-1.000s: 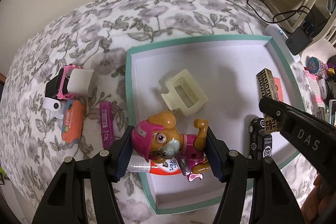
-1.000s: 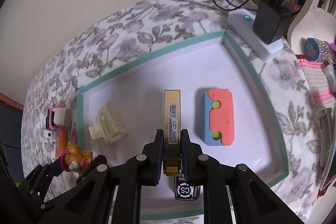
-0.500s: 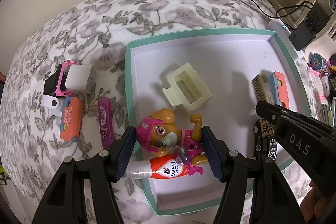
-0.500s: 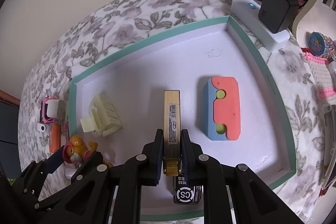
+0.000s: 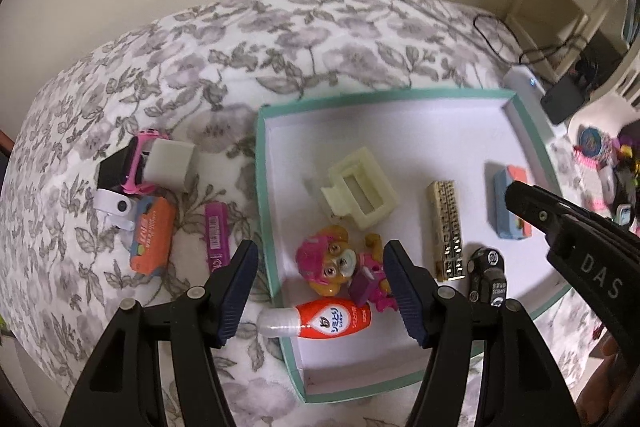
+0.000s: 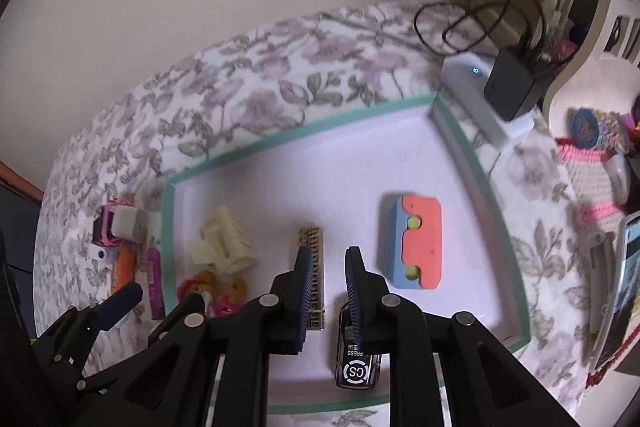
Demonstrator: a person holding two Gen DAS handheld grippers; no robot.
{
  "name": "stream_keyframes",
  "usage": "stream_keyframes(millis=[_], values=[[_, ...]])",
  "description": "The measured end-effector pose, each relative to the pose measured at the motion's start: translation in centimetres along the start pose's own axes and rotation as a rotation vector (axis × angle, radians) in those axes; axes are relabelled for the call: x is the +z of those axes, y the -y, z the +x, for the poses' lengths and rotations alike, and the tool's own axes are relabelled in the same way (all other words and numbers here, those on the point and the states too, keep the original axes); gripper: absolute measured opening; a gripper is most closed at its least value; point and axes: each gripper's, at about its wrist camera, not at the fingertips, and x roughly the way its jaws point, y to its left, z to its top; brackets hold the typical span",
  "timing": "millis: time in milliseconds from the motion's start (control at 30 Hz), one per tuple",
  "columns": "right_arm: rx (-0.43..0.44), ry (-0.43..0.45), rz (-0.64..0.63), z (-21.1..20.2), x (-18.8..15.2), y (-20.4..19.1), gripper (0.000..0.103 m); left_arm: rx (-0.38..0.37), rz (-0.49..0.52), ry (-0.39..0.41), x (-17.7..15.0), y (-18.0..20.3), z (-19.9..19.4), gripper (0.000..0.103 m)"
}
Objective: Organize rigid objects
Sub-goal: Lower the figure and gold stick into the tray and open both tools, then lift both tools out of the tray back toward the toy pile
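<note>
While my left gripper (image 5: 320, 287) hangs released around the pup (image 5: 332, 267) at the tray's (image 5: 400, 131) 7 o'clock, my right gripper (image 6: 326, 279), nearly clenched and empty, half-hides the gold box (image 6: 313, 239) and black case (image 6: 356, 367).

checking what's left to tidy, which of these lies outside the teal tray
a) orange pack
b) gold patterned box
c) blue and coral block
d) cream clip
a: the orange pack lies on the floral cover to the left of the teal tray in the left wrist view, while the other three rest on the tray's white floor.
</note>
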Motion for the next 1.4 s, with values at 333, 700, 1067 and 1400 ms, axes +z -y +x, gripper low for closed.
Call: stream_keyframes(millis=[333, 700, 1067, 1400], values=[[-0.020, 0.066, -0.040, -2.4, 0.3, -1.2, 0.019, 0.021, -0.131, 0.059, 1.0, -4.0, -1.9, 0.071], [-0.052, 0.049, -0.069, -1.5, 0.0, -2.1, 0.043, 0.049, -0.277, 0.067, 1.2, -8.7, -2.3, 0.096], [-0.052, 0.057, -0.107, -0.6, -0.6, -3.2, 0.084, 0.057, -0.398, 0.073, 0.5, -12.6, -2.2, 0.096], [-0.093, 0.107, -0.131, -0.7, -0.6, -3.6, 0.103, 0.116, -0.488, 0.091, -0.1, -16.4, -2.7, 0.101]])
